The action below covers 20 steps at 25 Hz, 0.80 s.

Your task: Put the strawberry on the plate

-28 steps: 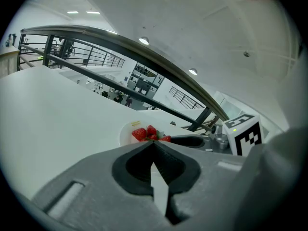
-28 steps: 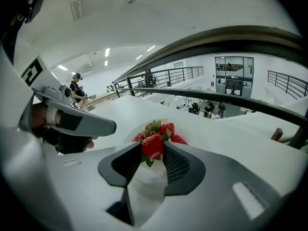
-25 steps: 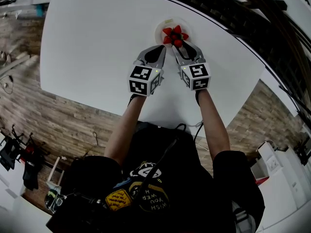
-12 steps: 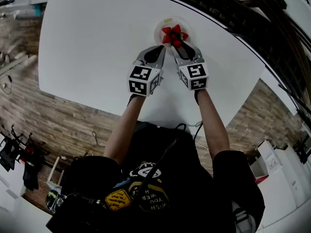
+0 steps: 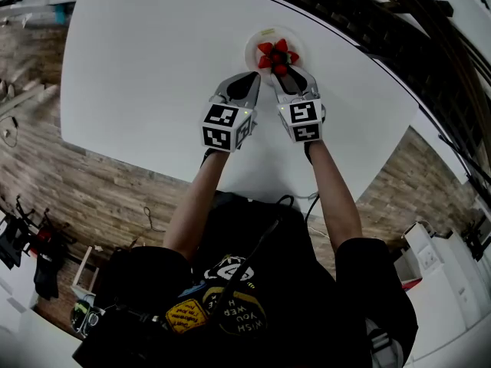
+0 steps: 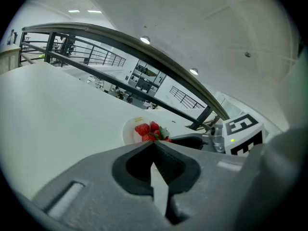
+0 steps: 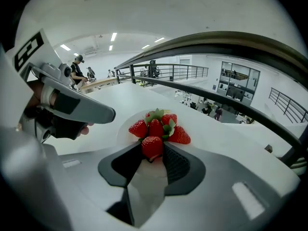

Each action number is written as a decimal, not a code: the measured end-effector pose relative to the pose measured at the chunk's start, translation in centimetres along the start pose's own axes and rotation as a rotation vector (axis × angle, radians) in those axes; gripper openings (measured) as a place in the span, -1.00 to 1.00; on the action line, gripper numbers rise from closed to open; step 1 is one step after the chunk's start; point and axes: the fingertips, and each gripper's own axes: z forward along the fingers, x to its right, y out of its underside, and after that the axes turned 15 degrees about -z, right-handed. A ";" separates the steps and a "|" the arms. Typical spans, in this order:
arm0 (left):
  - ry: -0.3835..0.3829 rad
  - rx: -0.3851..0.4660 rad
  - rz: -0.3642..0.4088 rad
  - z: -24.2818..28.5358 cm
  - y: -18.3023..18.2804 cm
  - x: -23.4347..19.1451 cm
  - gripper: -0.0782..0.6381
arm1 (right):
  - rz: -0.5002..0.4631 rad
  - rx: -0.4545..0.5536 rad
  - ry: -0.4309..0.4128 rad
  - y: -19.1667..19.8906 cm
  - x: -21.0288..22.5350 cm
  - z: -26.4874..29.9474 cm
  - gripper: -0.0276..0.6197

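Observation:
A small white plate sits far across the white table with several red strawberries piled on it. My right gripper is at the plate's near edge, shut on one strawberry that is pinched between its jaw tips just in front of the pile. My left gripper hovers beside it, to the left of the plate, with its jaws shut and nothing between them. In the left gripper view the plate and berries lie just beyond its closed tips.
The table's far rim curves close behind the plate, with a railing beyond it. The person's forearms reach in from the near edge. Wooden floor surrounds the table.
My right gripper has drifted slightly to the left, still holding the strawberry at the plate's edge. The left gripper has stayed put.

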 end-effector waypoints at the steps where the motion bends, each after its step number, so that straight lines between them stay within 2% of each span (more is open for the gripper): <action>1: 0.002 0.001 -0.001 0.0 0.0 0.1 -0.78 | -0.005 -0.005 0.002 0.1 0.0 0.1 -0.48; 9: 0.009 0.005 -0.004 -0.3 0.7 0.4 -0.78 | -0.020 -0.026 -0.001 0.3 0.0 0.3 -0.46; 13: 0.011 0.012 -0.013 -0.2 0.7 0.0 -0.78 | 0.011 0.012 -0.014 -0.2 0.3 0.2 -0.35; 20: 0.027 0.055 -0.005 -2.8 -0.7 1.2 -0.78 | 0.022 0.083 0.020 -2.4 0.9 -2.9 -0.37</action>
